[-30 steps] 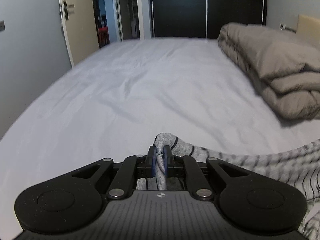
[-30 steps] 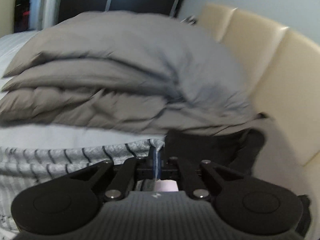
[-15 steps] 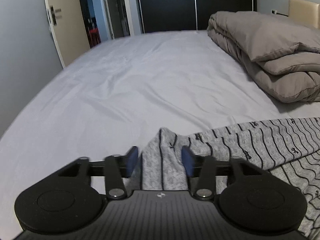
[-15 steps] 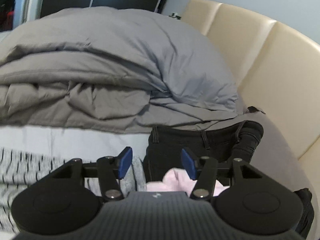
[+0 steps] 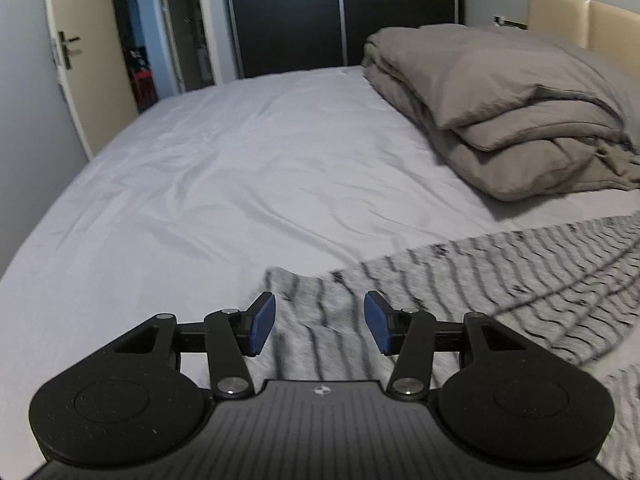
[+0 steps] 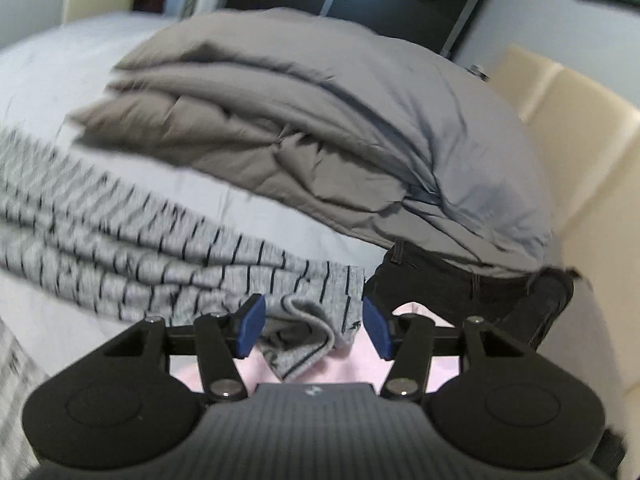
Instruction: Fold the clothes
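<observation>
Nearest the cameras, the left gripper (image 5: 319,322) and the right gripper (image 6: 314,327) both stand with jaws apart, pads pressing on nothing, each over an end of the grey striped garment (image 5: 492,280) that lies spread on the white bed sheet (image 5: 224,184); the end under the right gripper is bunched on a pink cloth (image 6: 360,364), just beside dark jeans (image 6: 452,284). Beyond the garment a folded grey duvet (image 5: 500,112) sits against the cream headboard (image 6: 572,140). Past the far edge of the sheet stand a dark wardrobe (image 5: 340,16) and an open cream door (image 5: 80,52).
</observation>
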A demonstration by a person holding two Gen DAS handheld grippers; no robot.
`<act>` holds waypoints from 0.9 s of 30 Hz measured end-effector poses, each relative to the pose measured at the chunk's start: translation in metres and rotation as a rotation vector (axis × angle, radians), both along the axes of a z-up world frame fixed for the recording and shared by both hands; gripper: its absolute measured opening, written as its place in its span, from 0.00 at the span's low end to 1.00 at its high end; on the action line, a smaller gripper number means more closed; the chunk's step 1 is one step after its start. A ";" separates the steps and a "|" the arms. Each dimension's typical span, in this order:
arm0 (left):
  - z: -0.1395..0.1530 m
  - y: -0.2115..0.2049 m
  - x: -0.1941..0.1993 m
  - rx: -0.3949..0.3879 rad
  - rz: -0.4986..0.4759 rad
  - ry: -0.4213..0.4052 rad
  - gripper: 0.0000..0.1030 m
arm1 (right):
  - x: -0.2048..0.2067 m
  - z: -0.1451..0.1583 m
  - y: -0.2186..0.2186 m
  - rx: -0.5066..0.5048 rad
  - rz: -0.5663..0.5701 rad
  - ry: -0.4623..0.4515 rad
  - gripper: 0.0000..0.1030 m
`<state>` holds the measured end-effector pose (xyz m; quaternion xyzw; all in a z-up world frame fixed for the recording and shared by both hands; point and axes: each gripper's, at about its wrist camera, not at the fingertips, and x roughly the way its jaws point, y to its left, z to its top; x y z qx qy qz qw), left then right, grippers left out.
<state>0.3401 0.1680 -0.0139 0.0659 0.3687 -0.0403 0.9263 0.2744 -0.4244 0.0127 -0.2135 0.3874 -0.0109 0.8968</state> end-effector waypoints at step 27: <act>0.013 0.020 -0.106 0.024 -0.066 0.230 0.45 | -0.062 0.023 -0.055 -0.082 -0.183 0.060 0.06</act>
